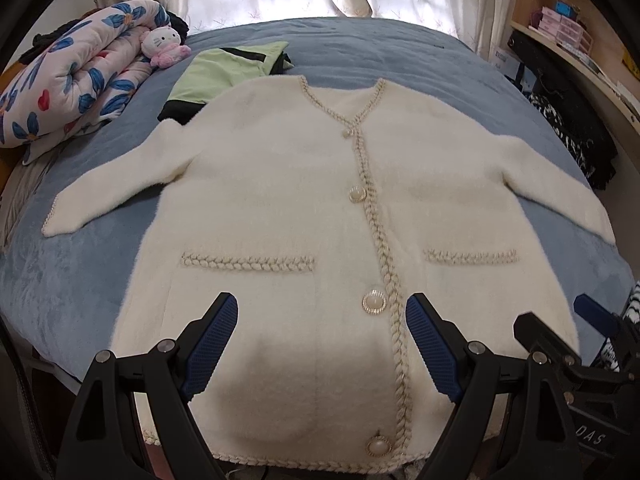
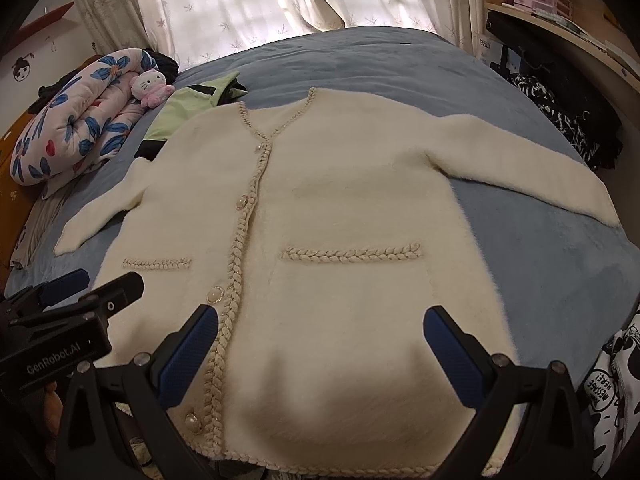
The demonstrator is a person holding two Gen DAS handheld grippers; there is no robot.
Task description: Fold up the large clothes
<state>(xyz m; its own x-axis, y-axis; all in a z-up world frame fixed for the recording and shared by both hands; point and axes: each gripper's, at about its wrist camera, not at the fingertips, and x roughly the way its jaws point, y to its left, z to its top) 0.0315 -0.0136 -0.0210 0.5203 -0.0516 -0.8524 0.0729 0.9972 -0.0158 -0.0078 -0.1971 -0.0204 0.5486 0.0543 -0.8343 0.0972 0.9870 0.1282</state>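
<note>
A fluffy cream cardigan (image 1: 280, 200) with braided trim and pearl buttons lies flat, front up, on a blue bed (image 1: 80, 288), sleeves spread to both sides. It also shows in the right wrist view (image 2: 360, 208). My left gripper (image 1: 322, 344) is open and empty above the hem, left of the button band. My right gripper (image 2: 320, 356) is open and empty above the hem's right half. The right gripper shows at the left wrist view's right edge (image 1: 560, 332), and the left gripper at the right wrist view's left edge (image 2: 88, 284).
A folded green and black garment (image 1: 224, 72) lies beyond the cardigan's left shoulder. A rolled floral quilt (image 1: 68, 84) and a pink plush cat (image 1: 164, 46) sit at the far left. Dark patterned clothes (image 1: 576, 140) hang off the bed's right side beside wooden shelves (image 1: 580, 40).
</note>
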